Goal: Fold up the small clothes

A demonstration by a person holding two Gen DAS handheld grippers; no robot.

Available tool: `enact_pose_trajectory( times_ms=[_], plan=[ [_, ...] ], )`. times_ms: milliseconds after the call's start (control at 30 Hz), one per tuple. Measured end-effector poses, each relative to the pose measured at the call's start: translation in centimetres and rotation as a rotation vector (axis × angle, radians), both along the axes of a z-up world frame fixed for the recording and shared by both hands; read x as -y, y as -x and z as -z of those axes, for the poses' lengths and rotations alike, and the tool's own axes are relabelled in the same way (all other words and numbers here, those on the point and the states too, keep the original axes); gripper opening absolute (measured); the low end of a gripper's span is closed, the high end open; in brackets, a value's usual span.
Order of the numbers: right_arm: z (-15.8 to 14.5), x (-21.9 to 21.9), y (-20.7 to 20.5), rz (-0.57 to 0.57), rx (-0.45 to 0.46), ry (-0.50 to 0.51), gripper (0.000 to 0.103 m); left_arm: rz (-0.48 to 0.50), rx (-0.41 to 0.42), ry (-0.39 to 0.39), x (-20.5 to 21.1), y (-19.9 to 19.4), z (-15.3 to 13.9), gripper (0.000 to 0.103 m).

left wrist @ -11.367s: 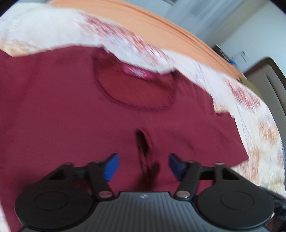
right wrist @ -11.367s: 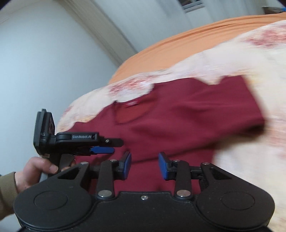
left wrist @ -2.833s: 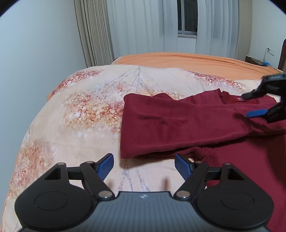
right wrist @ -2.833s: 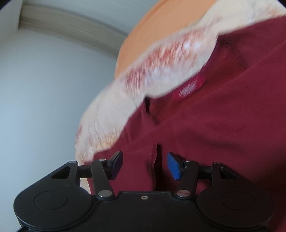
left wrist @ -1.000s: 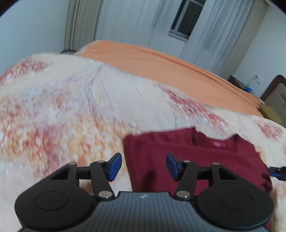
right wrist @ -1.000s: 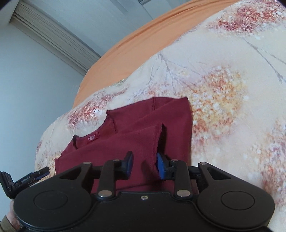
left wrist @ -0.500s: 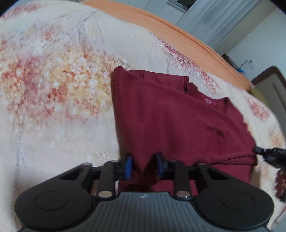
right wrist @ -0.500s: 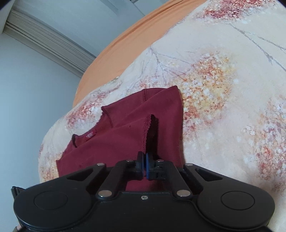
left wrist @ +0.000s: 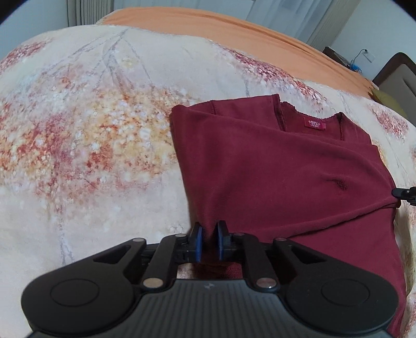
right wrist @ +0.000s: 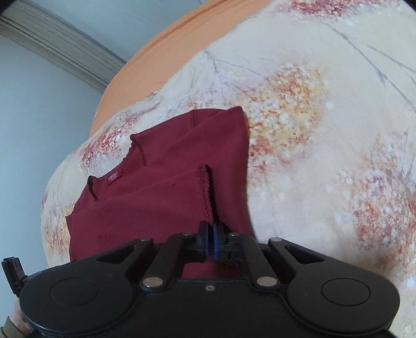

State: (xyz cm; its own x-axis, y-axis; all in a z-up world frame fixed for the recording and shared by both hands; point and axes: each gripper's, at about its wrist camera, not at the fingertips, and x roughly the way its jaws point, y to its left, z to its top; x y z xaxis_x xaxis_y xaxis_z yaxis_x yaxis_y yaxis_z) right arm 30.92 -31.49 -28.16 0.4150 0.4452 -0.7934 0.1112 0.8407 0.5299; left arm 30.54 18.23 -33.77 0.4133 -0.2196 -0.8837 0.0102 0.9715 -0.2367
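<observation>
A dark red shirt [left wrist: 273,166] lies partly folded on a floral bedspread [left wrist: 91,130], both sleeves folded in over its body, its neck label [left wrist: 314,123] at the far end. My left gripper [left wrist: 208,243] is shut on the shirt's near left edge. In the right wrist view the same shirt [right wrist: 169,192] shows, with a stitched sleeve hem [right wrist: 205,192] lying on top. My right gripper [right wrist: 210,243] is shut on the shirt's near right edge, by that hem. Its tip [left wrist: 405,193] shows at the right edge of the left wrist view.
The bedspread [right wrist: 325,130] covers the bed all around the shirt. An orange sheet [left wrist: 208,23] lies beyond it, with curtains and a wall behind. A headboard [left wrist: 397,75] stands at the far right. The left gripper's tip [right wrist: 11,273] shows at the lower left of the right wrist view.
Both grippers came down onto the shirt's near edge and closed: the right shut half a second ago, the left has finished closing on the cloth now.
</observation>
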Motion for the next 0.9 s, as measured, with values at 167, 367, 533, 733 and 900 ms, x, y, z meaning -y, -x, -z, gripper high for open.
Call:
enact_pose_trajectory(
  times_ms=[167,367,533,733,900],
  plan=[
    [-3.1,-0.5,1.4,-0.025,0.196,-0.008,0.032,-0.009,0.024,-0.022,-0.2,1.6,-0.8,0.043],
    [-1.2,-3.1,1.0,-0.117,0.114,-0.013,0.052,-0.029,0.009,-0.040,1.2,4.1,-0.4,0.052],
    [-1.0,-4.6,2.5,-0.120,0.121,-0.074,0.053,-0.021,-0.027,-0.031,2.1,5.3,-0.5,0.061],
    [-0.9,-5.6,4.2,-0.130,0.104,-0.067,0.058,-0.040,-0.044,-0.027,1.9,5.9,-1.1,0.067],
    [-1.3,-5.3,6.3,-0.114,0.098,-0.082,0.062,-0.047,-0.052,-0.035,1.9,7.0,-1.5,0.073]
  ],
)
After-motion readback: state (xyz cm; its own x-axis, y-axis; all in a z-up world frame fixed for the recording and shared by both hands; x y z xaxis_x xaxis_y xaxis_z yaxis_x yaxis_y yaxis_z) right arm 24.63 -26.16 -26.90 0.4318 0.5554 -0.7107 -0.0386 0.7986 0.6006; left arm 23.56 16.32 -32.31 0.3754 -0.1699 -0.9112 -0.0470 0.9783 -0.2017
